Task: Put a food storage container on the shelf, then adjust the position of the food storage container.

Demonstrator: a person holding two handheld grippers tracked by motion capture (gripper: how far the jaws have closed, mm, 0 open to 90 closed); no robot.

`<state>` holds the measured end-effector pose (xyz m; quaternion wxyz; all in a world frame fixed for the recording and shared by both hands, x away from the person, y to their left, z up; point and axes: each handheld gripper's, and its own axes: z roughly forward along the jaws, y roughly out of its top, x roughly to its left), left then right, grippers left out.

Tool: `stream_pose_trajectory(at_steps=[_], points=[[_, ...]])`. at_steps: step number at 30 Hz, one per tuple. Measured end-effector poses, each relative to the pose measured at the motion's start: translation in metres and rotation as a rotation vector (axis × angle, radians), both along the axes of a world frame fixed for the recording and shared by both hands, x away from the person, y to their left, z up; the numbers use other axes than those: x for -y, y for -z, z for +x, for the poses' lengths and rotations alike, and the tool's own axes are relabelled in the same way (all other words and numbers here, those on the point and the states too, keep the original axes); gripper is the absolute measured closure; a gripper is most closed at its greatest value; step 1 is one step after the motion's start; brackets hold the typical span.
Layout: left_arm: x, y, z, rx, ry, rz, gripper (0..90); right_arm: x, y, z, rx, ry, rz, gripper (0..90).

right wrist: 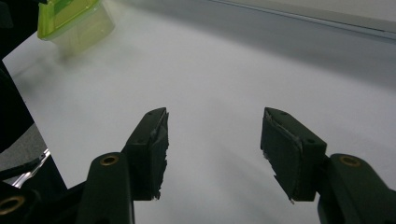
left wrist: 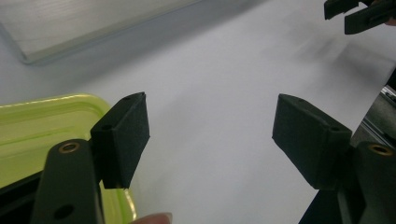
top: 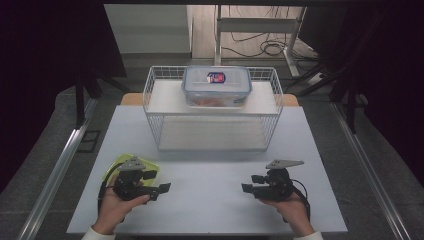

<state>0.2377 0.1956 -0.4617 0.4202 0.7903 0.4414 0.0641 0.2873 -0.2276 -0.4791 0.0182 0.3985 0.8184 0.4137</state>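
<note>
Left gripper: your black two-jaw left gripper (top: 161, 189) sits low over the near left part of the table, held in your left hand (top: 116, 207), its jaws pointing toward the middle. In the left gripper view (left wrist: 211, 140) the jaws stand wide apart with nothing but bare tabletop between them.

Right gripper: your black two-jaw right gripper (top: 247, 188) sits low over the near right part, held in your right hand (top: 291, 210), its jaws facing the left gripper across a clear gap. In the right gripper view (right wrist: 214, 149) the jaws are spread apart and hold nothing.

Nearest thing: the translucent yellow-green plastic container (top: 150, 165) lies on the table under and just behind your left gripper. In the left gripper view its rim (left wrist: 51, 122) runs beside the left-hand jaw; whether they touch, you cannot tell. The right gripper view shows it far off at the upper left (right wrist: 74, 18).

Table: the pale grey rectangular tabletop (top: 210, 200) is bare between the two grippers.

Basket: a white wire basket (top: 155, 125) stands at the far middle of the table, well apart from both grippers.

Box: a clear plastic box with a blue-edged clip lid (top: 216, 85) rests on top of the basket, toward its back; something orange shows through its wall.
</note>
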Motion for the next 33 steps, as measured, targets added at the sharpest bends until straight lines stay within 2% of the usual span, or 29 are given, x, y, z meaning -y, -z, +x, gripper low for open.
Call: stream_pose_trajectory(at_steps=[1, 2, 5, 7, 10, 11, 12, 13, 15, 16, 17, 19, 21, 23, 25, 26, 27, 28, 29, 30, 33], points=[[0.0, 0.0, 0.0, 0.0, 0.0, 0.0, 27.6, 0.0, 0.0, 0.0, 0.0, -0.003, -0.004, 42.0], [-0.004, -0.002, -0.001, 0.005, -0.028, 0.005, 27.6, 0.0, 0.0, -0.001, 0.001, -0.007, -0.009, 42.3], [-0.011, -0.004, -0.001, 0.008, -0.056, 0.011, 28.3, -0.002, -0.001, -0.001, 0.004, -0.016, -0.015, 42.3], [-0.013, -0.005, -0.001, 0.008, -0.059, 0.011, 31.2, -0.002, -0.001, -0.001, 0.004, -0.015, -0.012, 42.3], [-0.021, -0.006, -0.002, 0.015, -0.077, 0.042, 35.8, -0.001, -0.002, -0.001, -0.002, -0.01, 0.004, 41.9], [-0.024, -0.007, -0.002, 0.016, -0.082, 0.048, 44.5, 0.001, -0.003, 0.0, 0.001, -0.003, 0.008, 41.4], [-0.027, -0.007, -0.002, 0.021, -0.091, 0.047, 44.5, 0.001, -0.003, 0.0, 0.001, -0.003, 0.008, 41.4], [-0.036, -0.009, -0.002, 0.024, -0.111, 0.051, 57.5, 0.003, -0.004, 0.0, 0.004, 0.008, 0.016, 41.0], [-0.039, -0.01, -0.002, 0.023, -0.115, 0.052, 69.1, 0.003, -0.005, -0.001, 0.001, 0.014, 0.019, 41.0], [-0.042, -0.01, -0.002, 0.017, -0.119, 0.05, 73.6, 0.003, -0.005, 0.0, 0.002, 0.014, 0.018, 40.8], [-0.046, -0.011, -0.002, 0.011, -0.122, 0.047, 73.6, 0.003, -0.005, 0.0, 0.002, 0.014, 0.018, 40.8], [-0.053, -0.011, -0.002, 0.005, -0.126, 0.05, 84.5, 0.004, -0.006, 0.0, 0.004, 0.016, 0.02, 40.4], [-0.06, -0.011, -0.001, 0.002, -0.13, 0.042, 85.8, 0.005, -0.006, 0.001, 0.006, 0.019, 0.021, 40.4], [-0.075, -0.01, 0.002, 0.013, -0.193, 0.028, 87.2, 0.007, -0.004, 0.002, 0.001, 0.027, 0.019, 40.2], [-0.08, -0.009, 0.003, 0.015, -0.211, 0.035, 88.1, 0.007, -0.003, 0.002, -0.001, 0.029, 0.016, 40.1], [-0.092, -0.007, 0.005, 0.016, -0.249, 0.044, 88.3, 0.007, -0.002, 0.002, -0.008, 0.035, 0.015, 39.6], [-0.1, -0.005, 0.007, 0.014, -0.265, 0.043, 88.6, 0.007, -0.002, 0.002, -0.009, 0.036, 0.015, 39.3], [-0.1, -0.005, 0.007, 0.014, -0.265, 0.043, 88.9, 0.007, -0.001, 0.002, -0.012, 0.036, 0.015, 39.1], [-0.107, -0.003, 0.008, 0.013, -0.284, 0.044, 88.9, 0.007, -0.001, 0.002, -0.012, 0.036, 0.015, 39.1], [-0.12, 0.003, 0.01, 0.011, -0.324, 0.05, 89.8, 0.006, -0.001, 0.002, -0.012, 0.035, 0.013, 38.7], [-0.131, 0.008, 0.011, -0.003, -0.345, 0.048, 90.0, 0.005, -0.001, 0.003, -0.012, 0.036, 0.012, 38.5]])
